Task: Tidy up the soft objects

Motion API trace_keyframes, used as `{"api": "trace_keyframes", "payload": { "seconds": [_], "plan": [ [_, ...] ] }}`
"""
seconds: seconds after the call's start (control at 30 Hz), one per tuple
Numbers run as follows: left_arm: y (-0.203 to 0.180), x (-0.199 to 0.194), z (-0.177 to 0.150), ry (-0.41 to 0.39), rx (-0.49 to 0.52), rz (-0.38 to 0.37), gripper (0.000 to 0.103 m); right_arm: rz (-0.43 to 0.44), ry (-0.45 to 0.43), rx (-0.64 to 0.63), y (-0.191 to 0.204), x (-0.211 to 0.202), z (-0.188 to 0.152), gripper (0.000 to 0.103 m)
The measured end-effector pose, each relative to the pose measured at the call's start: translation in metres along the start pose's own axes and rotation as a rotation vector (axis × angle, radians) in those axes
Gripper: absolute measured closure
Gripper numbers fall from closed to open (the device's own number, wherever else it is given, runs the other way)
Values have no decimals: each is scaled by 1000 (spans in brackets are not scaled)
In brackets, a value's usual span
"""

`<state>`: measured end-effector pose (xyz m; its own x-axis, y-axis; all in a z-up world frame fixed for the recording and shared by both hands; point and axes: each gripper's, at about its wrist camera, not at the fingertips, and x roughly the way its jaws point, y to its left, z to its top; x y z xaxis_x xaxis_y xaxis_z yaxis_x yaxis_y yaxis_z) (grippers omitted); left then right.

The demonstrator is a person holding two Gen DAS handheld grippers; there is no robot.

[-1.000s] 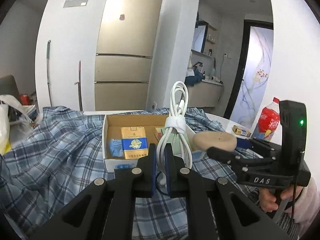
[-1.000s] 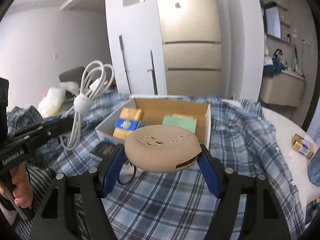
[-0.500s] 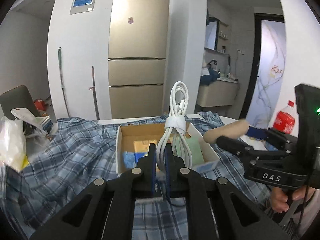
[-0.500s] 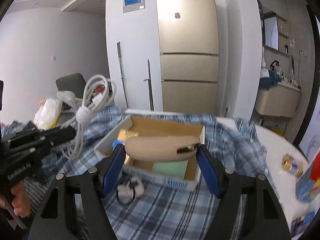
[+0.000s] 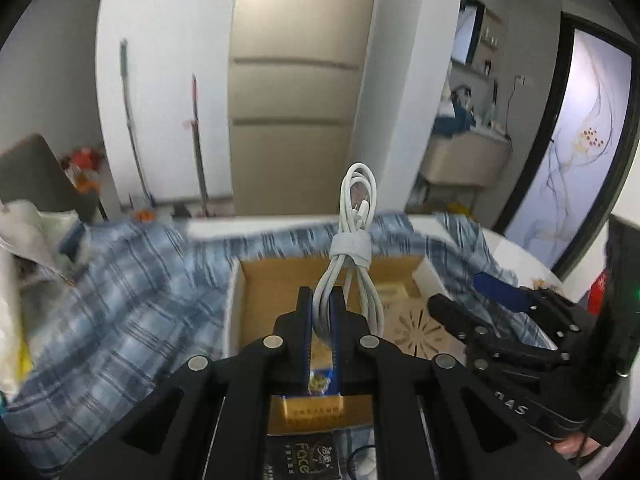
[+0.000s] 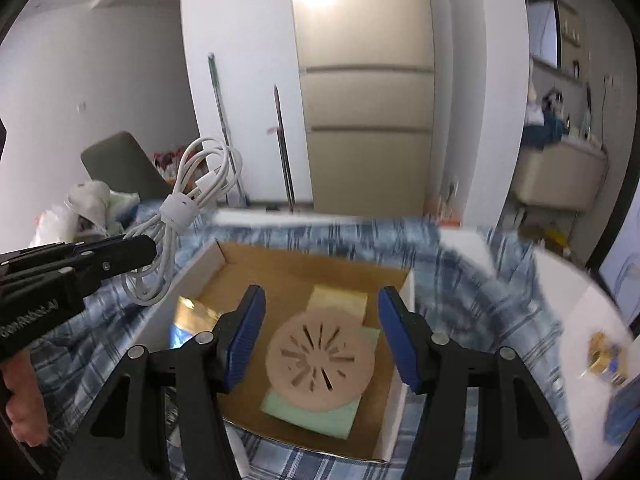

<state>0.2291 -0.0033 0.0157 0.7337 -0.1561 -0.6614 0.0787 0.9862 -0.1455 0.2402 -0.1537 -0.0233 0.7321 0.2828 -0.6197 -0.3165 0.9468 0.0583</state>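
Note:
My left gripper (image 5: 321,304) is shut on a coiled white cable (image 5: 352,256), held upright over the open cardboard box (image 5: 236,300); the cable also shows in the right wrist view (image 6: 188,216). My right gripper (image 6: 322,332) is open above the box (image 6: 396,384). A round beige slotted pad (image 6: 320,364) lies free in the box on a green packet (image 6: 316,416), between and below the blue pads. The pad shows in the left wrist view (image 5: 412,328).
The box sits on a blue plaid cloth (image 6: 472,280) over a white table (image 6: 572,304). A gold-and-blue packet (image 5: 316,404) lies in the box's left part. A black card (image 5: 302,456) lies in front. Plastic bags (image 5: 16,248) at left; a red bottle (image 5: 598,292) at right.
My right gripper has opened and let go of the beige pad, which now lies flat in the box. Both grippers have moved forward over the box. The left still holds the cable.

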Motion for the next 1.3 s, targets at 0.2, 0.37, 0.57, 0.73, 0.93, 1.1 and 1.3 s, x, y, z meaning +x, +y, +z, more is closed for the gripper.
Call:
{"api": "trace_keyframes", "payload": {
  "seconds": [0.2,0.37,0.57,0.73,0.93,1.1,1.3],
  "plan": [
    [11,41,-18,101,-21,30,94,44,155,73,-16,39,-21,45],
    [14,64,-29,180,-4,36,94,58,167,83,-21,43,-25,45],
    [14,66,-30,184,-11,20,94,48,173,78,-22,45,-26,40],
    [15,62,-29,178,-23,20,81,69,194,100,-24,48,-26,37],
    [14,49,-28,116,11,41,32,55,189,100,-25,45,-27,30],
    [16,32,-20,55,-7,22,30,37,124,103,-27,28,-20,20],
    [10,-4,-11,-70,8,37,16,13,30,86,-26,-2,-4,18]
  ]
}}
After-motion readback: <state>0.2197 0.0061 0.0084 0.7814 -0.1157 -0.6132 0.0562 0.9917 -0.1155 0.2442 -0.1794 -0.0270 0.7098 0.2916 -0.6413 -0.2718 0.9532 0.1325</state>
